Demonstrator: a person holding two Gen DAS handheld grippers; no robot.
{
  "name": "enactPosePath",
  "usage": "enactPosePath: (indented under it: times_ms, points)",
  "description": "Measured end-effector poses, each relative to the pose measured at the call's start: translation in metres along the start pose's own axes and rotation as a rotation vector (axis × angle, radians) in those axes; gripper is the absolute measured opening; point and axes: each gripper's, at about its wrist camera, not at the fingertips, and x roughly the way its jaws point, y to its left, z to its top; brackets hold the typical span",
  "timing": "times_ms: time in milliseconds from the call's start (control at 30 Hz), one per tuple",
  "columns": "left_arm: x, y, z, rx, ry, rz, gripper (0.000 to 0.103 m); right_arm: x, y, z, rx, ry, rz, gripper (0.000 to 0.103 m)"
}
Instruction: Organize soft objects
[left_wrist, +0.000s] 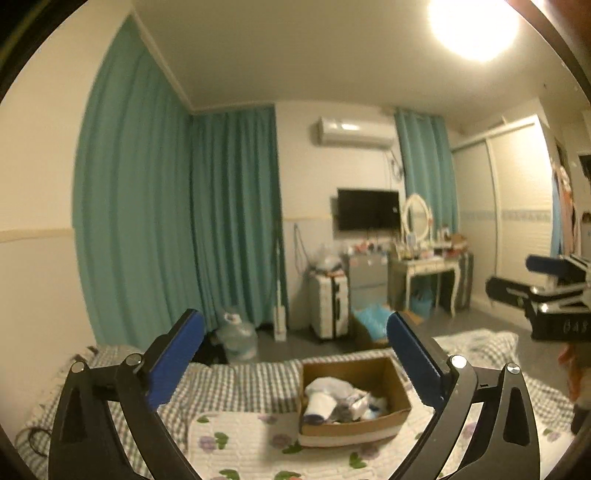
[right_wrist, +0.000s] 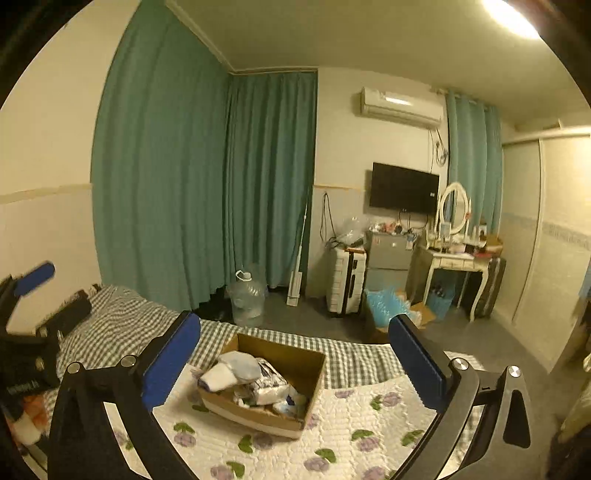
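A brown cardboard box (left_wrist: 388, 369) sits on the bed, holding a pile of white and pale blue soft items (left_wrist: 332, 398). It also shows in the right wrist view (right_wrist: 291, 358) with the soft items (right_wrist: 240, 369) inside. My left gripper (left_wrist: 295, 332) is open and empty, raised above and short of the box. My right gripper (right_wrist: 295, 332) is open and empty, likewise held above the box. The right gripper also shows at the right edge of the left wrist view (left_wrist: 546, 280), and the left gripper at the left edge of the right wrist view (right_wrist: 33, 280).
The bed carries a white floral quilt (right_wrist: 369, 417) over a green checked sheet (right_wrist: 122, 317). Beyond the bed's far edge stand a water jug (right_wrist: 247, 295), a white suitcase (right_wrist: 347, 280), a dressing table (right_wrist: 458, 262) and teal curtains (right_wrist: 184, 184).
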Motion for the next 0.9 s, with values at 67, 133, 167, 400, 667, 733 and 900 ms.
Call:
enactPosePath:
  times_ms: [67,133,167,400,667,733,900]
  points:
    - [-0.013,-0.002,-0.002,0.006,-0.030,0.013,0.102,-0.019,0.004,-0.001,-0.006,-0.011,-0.009,0.103]
    - [-0.020,-0.009,-0.011,0.018,-0.041,0.014,0.102,-0.034,0.003,-0.005,-0.002,-0.033,0.001,0.103]
    - [-0.020,-0.011,-0.015,0.020,-0.042,0.023,0.102,-0.040,0.004,-0.009,-0.001,-0.045,0.001,0.103]
    - [-0.001,-0.014,-0.065,-0.006,0.004,0.052,0.102,-0.026,0.010,-0.047,0.017,-0.049,0.012,0.103]
    - [0.051,-0.014,-0.151,0.010,0.109,0.104,0.102,0.042,0.020,-0.137,0.036,-0.014,-0.054,0.103]
    - [0.057,-0.016,-0.171,0.023,0.127,0.108,0.102,0.063,0.021,-0.163,0.043,0.023,-0.043,0.103]
    - [0.063,-0.020,-0.196,0.016,0.162,0.110,0.102,0.101,0.010,-0.208,0.117,0.140,-0.052,0.103]
